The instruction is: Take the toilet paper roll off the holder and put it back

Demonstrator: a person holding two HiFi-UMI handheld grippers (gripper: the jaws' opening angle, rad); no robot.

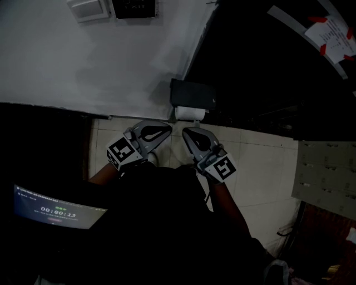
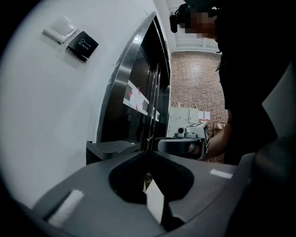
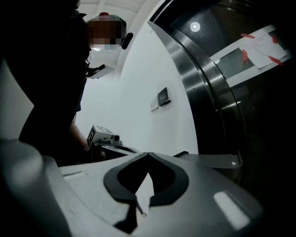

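A black holder (image 1: 192, 93) hangs on the white wall, with the white toilet paper roll (image 1: 190, 113) sitting under its lid. My left gripper (image 1: 168, 127) is just below and left of the roll, shut and empty. My right gripper (image 1: 186, 131) is right under the roll, also shut with nothing in it. The two tips point toward each other, a short way apart, and neither touches the roll. In the left gripper view the jaws meet at a point (image 2: 149, 152), with the holder's lid (image 2: 111, 147) beyond them. In the right gripper view the tips (image 3: 148, 153) are closed beside the holder's lid (image 3: 215, 160).
A white switch (image 1: 89, 8) and a black exit plate (image 1: 133, 8) are on the wall above. A dark door with a taped paper notice (image 1: 334, 30) stands to the right. A lit timer screen (image 1: 55, 210) is at lower left, and a grey panel (image 1: 325, 172) leans at right on the tiled floor.
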